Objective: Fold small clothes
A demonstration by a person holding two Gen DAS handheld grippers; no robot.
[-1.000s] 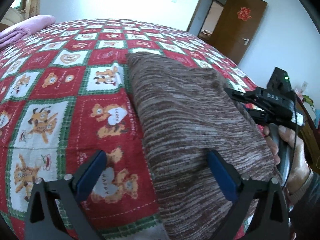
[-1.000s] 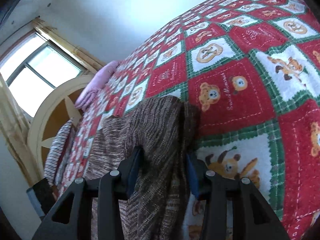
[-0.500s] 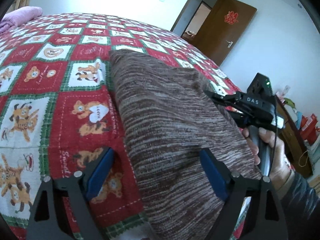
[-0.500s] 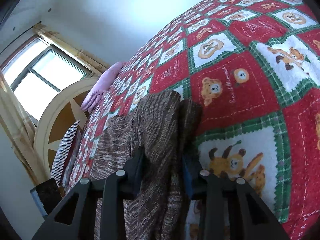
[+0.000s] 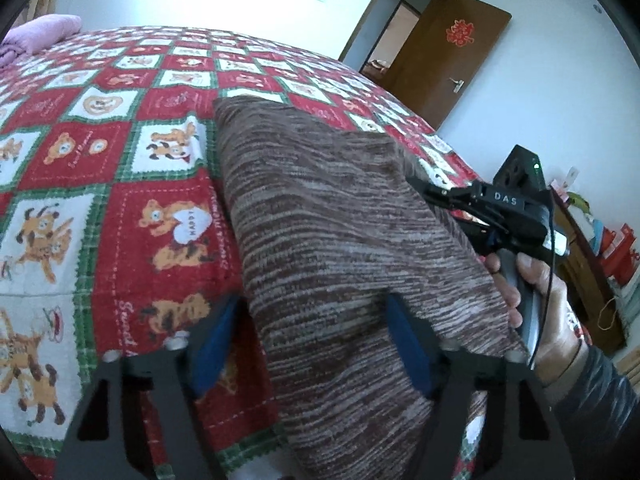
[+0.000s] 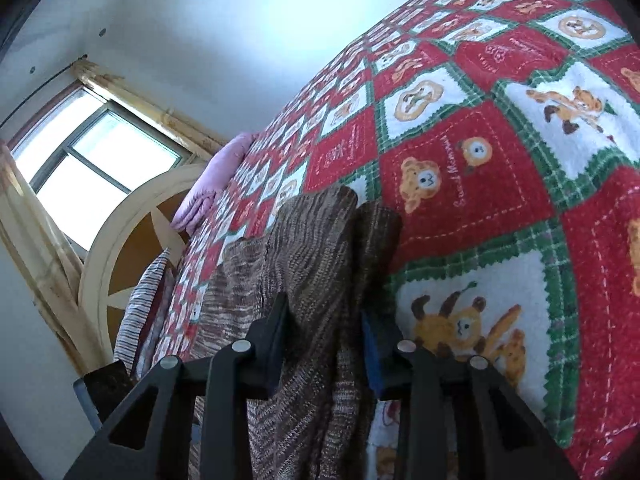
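On bear-print bedspread (image 5: 120, 208), brown knit garment (image 5: 328, 240)

Red-green teddy-bear quilt (image 5: 120, 208) covers bed; lilac folded blanket (image 5: 36, 34) at far end; brown door (image 5: 456, 56) ajar; window (image 6: 92, 164) beside round headboard (image 6: 120, 248).

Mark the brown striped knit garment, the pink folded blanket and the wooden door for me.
Brown striped knit garment (image 5: 320, 216): left wrist view, middle of its top face.
Pink folded blanket (image 5: 40, 34): left wrist view, its upper fold.
Wooden door (image 5: 460, 56): left wrist view, open leaf.

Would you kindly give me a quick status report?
Left gripper open over brown knit garment. Right gripper shut on its edge. Nothing blocking on quilt.
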